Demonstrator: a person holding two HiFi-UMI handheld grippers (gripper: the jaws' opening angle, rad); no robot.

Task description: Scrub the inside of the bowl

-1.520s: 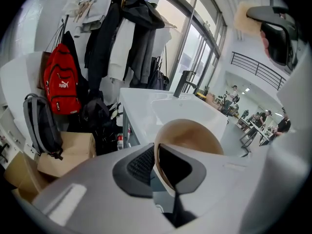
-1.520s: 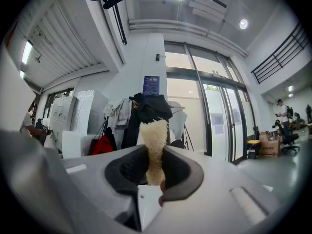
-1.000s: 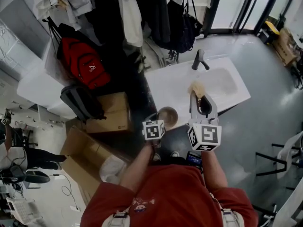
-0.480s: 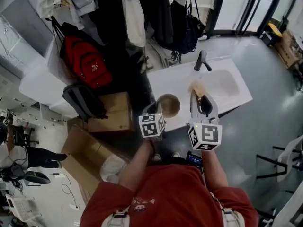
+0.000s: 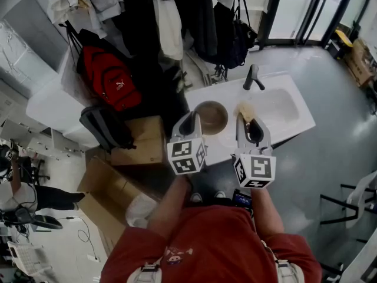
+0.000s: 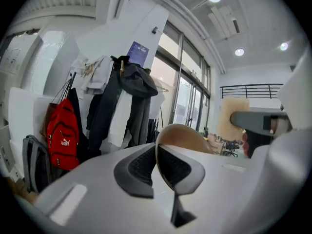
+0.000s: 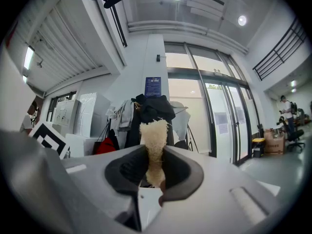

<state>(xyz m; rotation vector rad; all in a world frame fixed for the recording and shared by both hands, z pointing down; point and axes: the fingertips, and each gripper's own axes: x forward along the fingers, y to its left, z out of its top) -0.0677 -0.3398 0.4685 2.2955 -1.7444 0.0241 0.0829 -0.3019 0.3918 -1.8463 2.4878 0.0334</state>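
The left gripper (image 5: 189, 124) is clamped on the rim of the bowl (image 5: 211, 117), holding it up over the counter (image 5: 227, 137), seemingly mouth up so that the inside can be reached. Just to its right, a scrub pad (image 5: 245, 110) is pinched in the right gripper (image 5: 250, 122), ready beside the sink (image 5: 285, 108) but not yet touching the bowl.

The red backpack (image 6: 62, 135) has a small white logo; the word under it looks like PUMA. A blue sign (image 6: 139, 53) hangs on the white pillar (image 6: 127, 33), its words too small to read.
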